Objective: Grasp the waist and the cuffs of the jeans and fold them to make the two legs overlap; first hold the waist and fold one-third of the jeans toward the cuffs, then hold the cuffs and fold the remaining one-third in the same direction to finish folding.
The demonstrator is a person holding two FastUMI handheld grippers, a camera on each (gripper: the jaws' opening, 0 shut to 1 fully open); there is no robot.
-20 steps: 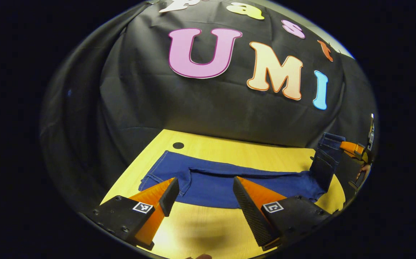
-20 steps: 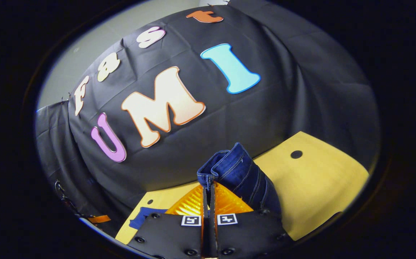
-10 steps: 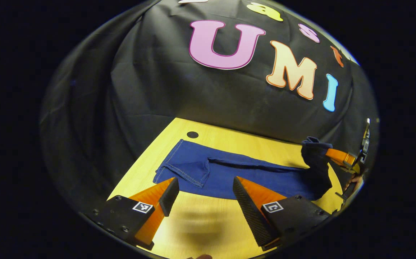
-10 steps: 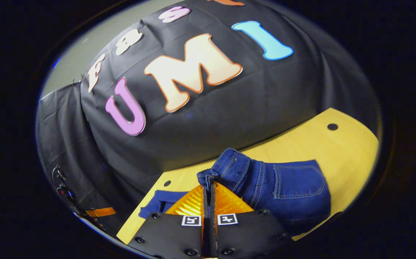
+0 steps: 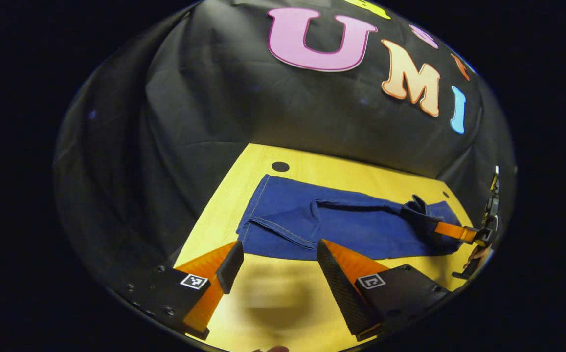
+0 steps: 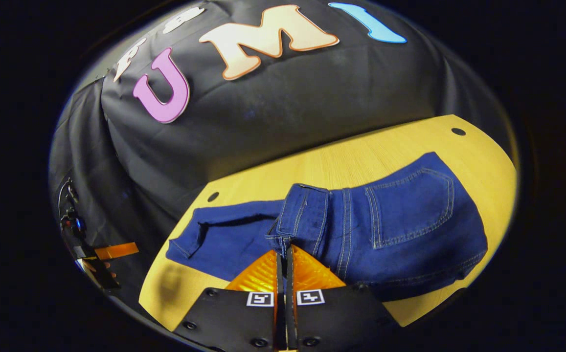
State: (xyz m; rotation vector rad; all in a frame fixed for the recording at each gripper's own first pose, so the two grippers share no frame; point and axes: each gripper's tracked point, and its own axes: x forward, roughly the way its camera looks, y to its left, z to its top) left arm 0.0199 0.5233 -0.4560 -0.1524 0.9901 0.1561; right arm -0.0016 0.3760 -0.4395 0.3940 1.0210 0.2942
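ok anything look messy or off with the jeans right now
Yes, slightly. On the dark blue denim jeans, the top leg's cuff end lies rumpled and askew on the yellow wooden table, not lined up with the lower leg. The right gripper pinches the waist, folded over the legs.

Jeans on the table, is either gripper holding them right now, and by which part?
The right gripper is shut on the jeans at the waistband. The left gripper is open above the table, holding nothing.

Bare table [image 5: 283,303] lay beneath and ahead of the left gripper [image 5: 275,261], its fingers spread above the near edge. The jeans [image 5: 331,225] spanned the width beyond; the booth wall [image 5: 243,98] closed the far side.
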